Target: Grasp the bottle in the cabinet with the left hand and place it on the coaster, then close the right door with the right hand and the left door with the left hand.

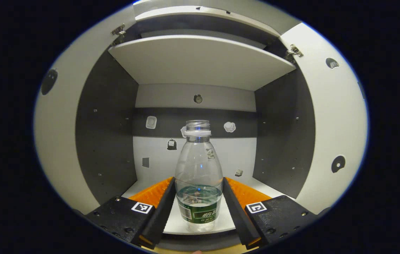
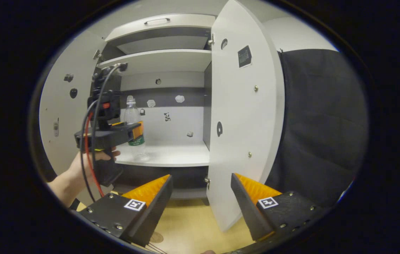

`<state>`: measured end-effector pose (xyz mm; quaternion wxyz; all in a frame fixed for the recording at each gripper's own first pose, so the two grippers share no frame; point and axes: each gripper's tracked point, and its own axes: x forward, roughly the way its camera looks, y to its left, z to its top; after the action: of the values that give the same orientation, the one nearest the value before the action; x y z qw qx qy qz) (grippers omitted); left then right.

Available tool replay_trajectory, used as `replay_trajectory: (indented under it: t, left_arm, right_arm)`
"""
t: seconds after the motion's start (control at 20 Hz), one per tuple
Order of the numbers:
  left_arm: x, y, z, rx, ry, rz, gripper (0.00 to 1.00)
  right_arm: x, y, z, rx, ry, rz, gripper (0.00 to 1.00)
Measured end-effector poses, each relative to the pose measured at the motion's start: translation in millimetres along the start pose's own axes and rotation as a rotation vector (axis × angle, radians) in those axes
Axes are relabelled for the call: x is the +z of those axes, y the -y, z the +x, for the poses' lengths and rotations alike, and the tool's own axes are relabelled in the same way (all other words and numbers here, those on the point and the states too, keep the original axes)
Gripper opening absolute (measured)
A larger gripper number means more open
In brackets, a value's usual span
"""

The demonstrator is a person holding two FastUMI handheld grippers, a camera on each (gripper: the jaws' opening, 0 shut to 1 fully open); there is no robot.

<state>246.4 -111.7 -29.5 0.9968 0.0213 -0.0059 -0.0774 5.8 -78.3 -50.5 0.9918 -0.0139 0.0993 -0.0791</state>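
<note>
So the cabinet (image 1: pixel 200 95) takes up pretty much the whole left gripper view: white shelves, dark grey side walls, and a back wall with a grey band across it and a scatter of little stickers (image 1: pixel 151 122). Both doors are swung wide open; in the right gripper view the right door (image 2: pixel 244 116) stands from about 12 down to 5 o'clock, edge-on-ish, right between that gripper and the black cloth wall, and the left door (image 2: pixel 60 106) sits out at 9 o'clock. Upper shelf (image 1: pixel 203 60) hangs over the bottle at 12 o'clock with room to spare above the neck. Below the cabinet there's a light wood tabletop (image 2: pixel 192 218), and at 6 o'clock in the right gripper view a bit of round patterned disc, probably the coaster (image 2: pixel 157 237), peeks out by the fingers. Bottle (image 1: pixel 198 176) is standing upright on the lower shelf (image 1: pixel 175 222) near the front edge, dead centre. It's clear plastic, no cap on, white ring at the neck, green label low down, a little water in the bottom. The left gripper (image 1: pixel 199 197) has a finger pressed on each side of it around label height, so it's pinching the bottle; a person's hand (image 2: pixel 96 158) holds that gripper at 9 o'clock. Right gripper (image 2: pixel 201 192) is spread wide with nothing between the fingers, hanging over the tabletop in front of the cabinet.
</note>
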Motion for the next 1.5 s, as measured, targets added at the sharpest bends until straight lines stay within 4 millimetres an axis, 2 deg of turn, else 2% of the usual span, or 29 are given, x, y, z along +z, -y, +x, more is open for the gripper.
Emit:
replay_trajectory:
  t: [0.15, 0.2, 0.35, 0.5, 0.55, 0.6, 0.8, 1.0, 1.2, 1.45, 1.5]
  left_arm:
    - [-3.7, 3.0, -35.8, 0.003, 0.007, 0.013, 0.81]
    - [-8.9, 3.6, -47.6, 0.005, 0.003, 0.022, 0.81]
    - [-29.1, 9.1, -82.0, 0.015, -0.003, 0.049, 0.81]
    - [-64.0, 18.1, -115.1, 0.015, -0.049, 0.048, 0.82]
    - [-76.3, 20.0, -126.0, 0.016, -0.063, 0.040, 0.81]
    - [-89.6, 22.7, -136.8, 0.017, -0.077, 0.032, 0.82]
    - [-154.0, 28.6, -175.6, 0.026, -0.166, 0.048, 0.81]
    - [-214.2, 39.0, -204.7, 0.001, -0.220, 0.015, 0.82]
    - [-266.3, 37.3, -227.0, 0.017, -0.292, 0.020, 0.82]
    - [-297.5, 35.8, -239.7, 0.026, -0.327, 0.003, 0.82]
    - [-305.0, 33.5, -241.9, 0.030, -0.339, 0.010, 0.82]
  right_arm:
    - [-4.4, 4.0, -8.0, 0.014, -0.002, 0.019, 0.97]
    - [-5.8, 5.5, -11.1, 0.017, -0.004, 0.021, 1.00]
    - [-12.4, 9.8, -22.4, 0.027, -0.011, 0.022, 1.00]
    - [-21.0, 15.6, -33.1, 0.032, -0.025, 0.027, 1.00]
    - [-24.6, 17.4, -36.3, 0.033, -0.031, 0.030, 0.97]
    - [-27.9, 19.8, -39.6, 0.032, -0.039, 0.029, 1.00]
    - [-44.4, 29.9, -52.8, 0.031, -0.076, 0.023, 1.00]
    - [-64.9, 37.0, -62.6, 0.035, -0.128, 0.050, 1.00]
    - [-81.5, 43.8, -67.7, 0.032, -0.166, 0.034, 1.00]
    - [-105.7, 46.9, -69.3, 0.035, -0.217, 0.029, 0.97]
    - [-110.6, 47.4, -69.4, 0.035, -0.229, 0.027, 1.00]
